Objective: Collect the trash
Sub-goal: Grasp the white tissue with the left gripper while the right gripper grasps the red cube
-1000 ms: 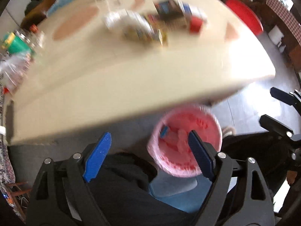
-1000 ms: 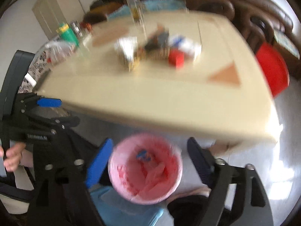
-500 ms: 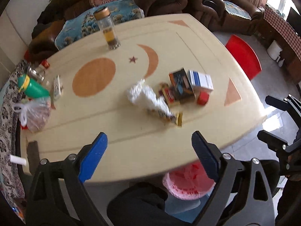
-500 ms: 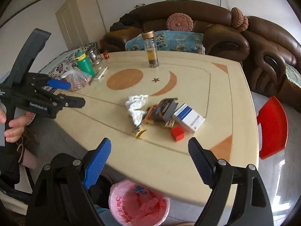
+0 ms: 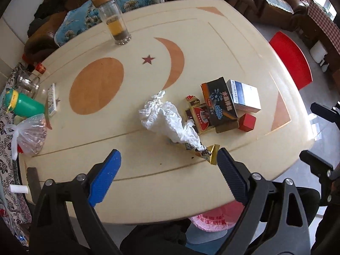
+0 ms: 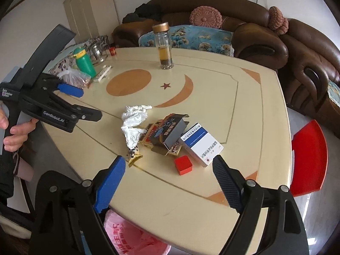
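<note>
A heap of trash lies on the cream table: crumpled white tissue, a gold wrapper, a dark box, a red-and-gold packet, a white-and-blue box and a small red cube. The same tissue, white-and-blue box and cube show in the right wrist view. My left gripper hangs open above the near table edge, just short of the wrapper. My right gripper is open too, empty, in front of the cube. A pink-lined bin sits under the table edge.
A glass tea bottle stands at the far side. A green bottle, a tied plastic bag, a jar and a small flat pack crowd the left edge. A red stool is to the right, brown sofas behind.
Both grippers rose from over the pink bin to above the table, so the trash heap now lies ahead of them. Both stay open and empty.
</note>
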`<state>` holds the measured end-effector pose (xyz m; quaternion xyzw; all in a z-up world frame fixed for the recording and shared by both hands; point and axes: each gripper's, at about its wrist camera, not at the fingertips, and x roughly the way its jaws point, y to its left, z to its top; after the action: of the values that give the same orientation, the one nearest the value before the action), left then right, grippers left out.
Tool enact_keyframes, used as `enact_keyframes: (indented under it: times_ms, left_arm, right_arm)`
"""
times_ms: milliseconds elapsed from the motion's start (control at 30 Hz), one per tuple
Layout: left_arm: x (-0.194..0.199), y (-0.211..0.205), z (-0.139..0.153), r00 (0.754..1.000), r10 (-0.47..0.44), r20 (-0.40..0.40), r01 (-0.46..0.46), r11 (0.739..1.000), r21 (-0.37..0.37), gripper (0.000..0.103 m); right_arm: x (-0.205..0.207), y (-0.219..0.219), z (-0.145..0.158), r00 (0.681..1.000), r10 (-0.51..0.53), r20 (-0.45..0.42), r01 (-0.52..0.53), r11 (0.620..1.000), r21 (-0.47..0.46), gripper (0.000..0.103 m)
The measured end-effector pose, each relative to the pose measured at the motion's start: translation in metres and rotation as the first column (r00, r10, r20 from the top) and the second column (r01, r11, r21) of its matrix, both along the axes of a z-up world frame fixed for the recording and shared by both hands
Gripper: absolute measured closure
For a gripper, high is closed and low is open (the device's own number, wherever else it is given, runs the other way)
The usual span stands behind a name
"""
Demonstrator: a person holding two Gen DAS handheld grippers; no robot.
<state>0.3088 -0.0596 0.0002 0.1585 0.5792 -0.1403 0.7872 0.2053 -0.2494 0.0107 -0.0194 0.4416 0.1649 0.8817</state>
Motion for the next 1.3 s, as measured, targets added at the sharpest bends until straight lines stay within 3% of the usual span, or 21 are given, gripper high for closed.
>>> enact_keyframes:
  times_ms: [633,1300]
  left_arm:
    - [0.051,-0.011,-0.075,0.991,0.027,-0.132,-0.024,0.999,0.031,0.014]
    - [0.086,-0.02,-0.119,0.976,0.064,-0.207,-0.062,0.998,0.017,0.014]
  right_arm:
    - [0.038,0.011,-0.073,0.988,0.066,-0.142,-0.068,0.998,-0.007,0.021]
    - [0.063,0.013,-0.13,0.97,0.096,-0.224,-0.103,0.995,-0.018,0.021]
